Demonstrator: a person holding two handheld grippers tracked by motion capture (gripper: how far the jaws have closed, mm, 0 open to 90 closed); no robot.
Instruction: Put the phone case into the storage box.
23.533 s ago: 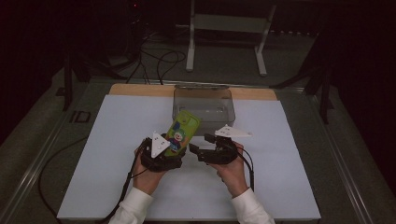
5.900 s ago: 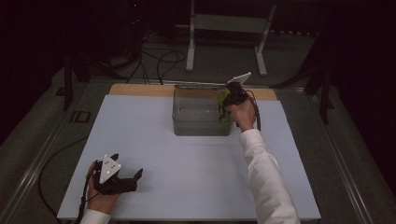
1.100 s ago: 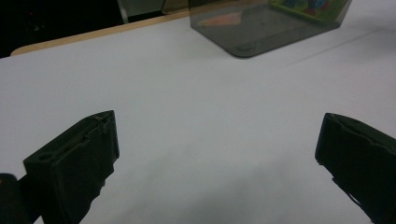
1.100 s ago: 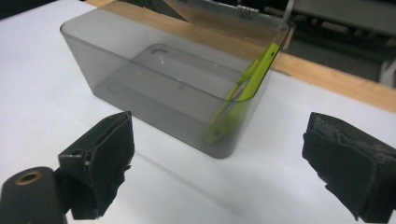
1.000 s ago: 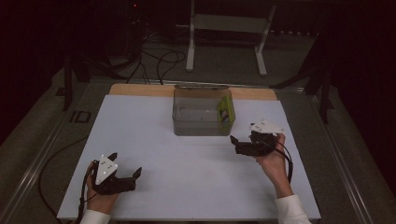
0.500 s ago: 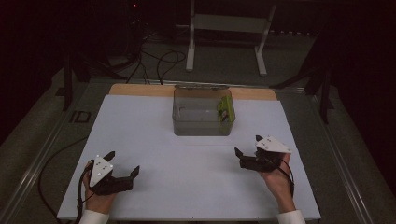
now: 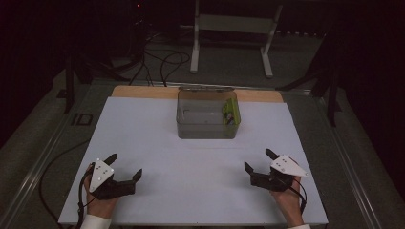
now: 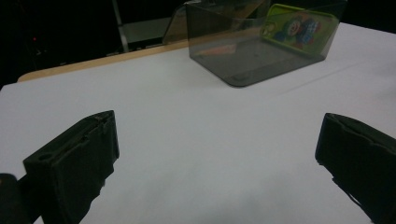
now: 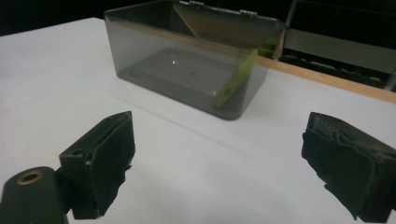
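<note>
While held low over the white table cover [image 7: 191, 162], well apart from each other, left gripper [image 7: 125, 164] and right gripper [image 7: 258, 159] alike: jaws spread wide, pinching nothing. Ahead of both tools, well beyond the jaw tips and between their two lines of aim, find the smoky clear box [image 7: 205, 131] with the green packet [image 7: 231, 113] inside, stood on edge against the end wall on the right gripper's side. From above, can make out just a thin green strip of the packet with a dark mark or two. Looking along the left gripper's jaws, get the green packet [image 8: 299, 28] broad face on through the wall of the box [image 8: 247, 65]: lime border, blue and orange cartoon print, too blurred to read. Looking along the right gripper's jaws, get the green packet [image 9: 233, 84] edge-on instead, a slim slat tilted against the end of the box [image 9: 177, 70] to the right of the aim, plus the raised lid [image 9: 224, 23] at the back. In both gripper views, bare white cover between the black pads. Cut off at the bottom of the high view: the forearms behind each hand. Cannot tell how the packet's foot sits on the box floor, given the dark tint. Beyond the table, gloom and cables [image 7: 162, 62], hard to make out.
</note>
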